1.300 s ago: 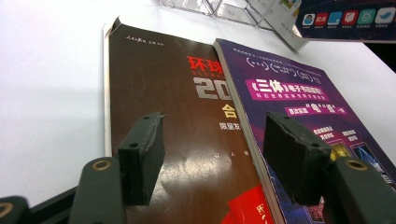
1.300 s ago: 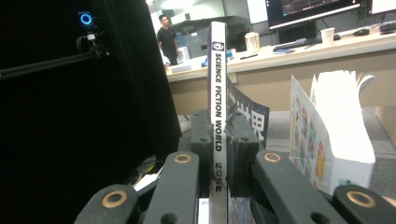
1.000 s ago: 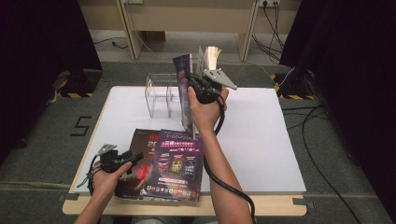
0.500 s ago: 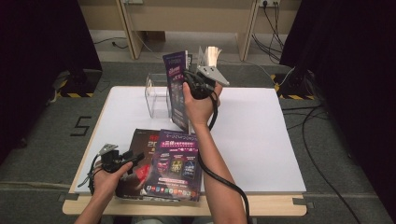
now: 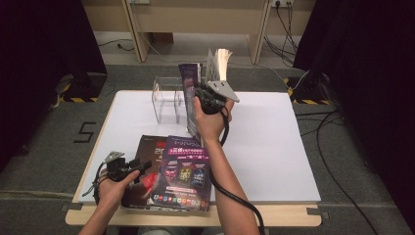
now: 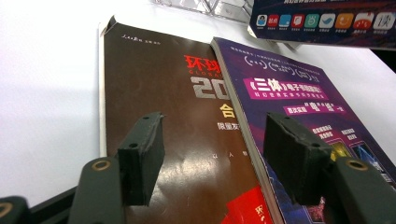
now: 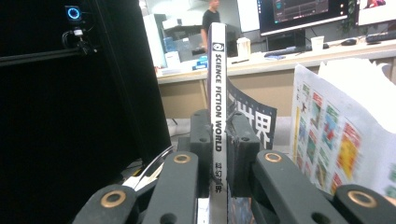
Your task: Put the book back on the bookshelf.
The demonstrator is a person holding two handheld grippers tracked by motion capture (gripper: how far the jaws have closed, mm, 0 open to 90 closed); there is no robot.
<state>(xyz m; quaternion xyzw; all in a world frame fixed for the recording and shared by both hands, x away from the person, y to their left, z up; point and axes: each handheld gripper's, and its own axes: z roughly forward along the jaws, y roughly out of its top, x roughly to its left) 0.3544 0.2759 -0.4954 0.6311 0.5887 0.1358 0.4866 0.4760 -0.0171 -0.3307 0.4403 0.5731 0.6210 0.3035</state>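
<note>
The right hand-held gripper (image 5: 199,93) clamps the spine of a thin purple-covered magazine (image 5: 189,98), held upright just beside the clear acrylic rack (image 5: 166,98) at the far edge of the white tabletop (image 5: 264,142). Well nearer than the rack, the left hand-held gripper (image 5: 142,166) rests wide apart over a brown-covered magazine (image 6: 154,93) lying flat.

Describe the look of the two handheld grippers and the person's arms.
Both the left gripper and right gripper are black, each topped by a grey three-cornered plate. A thick black cable trails from each. The left gripper's fingers carry blocky black pads on arms with brass-coloured rivets. The forearms are bare, without sleeves.
</note>
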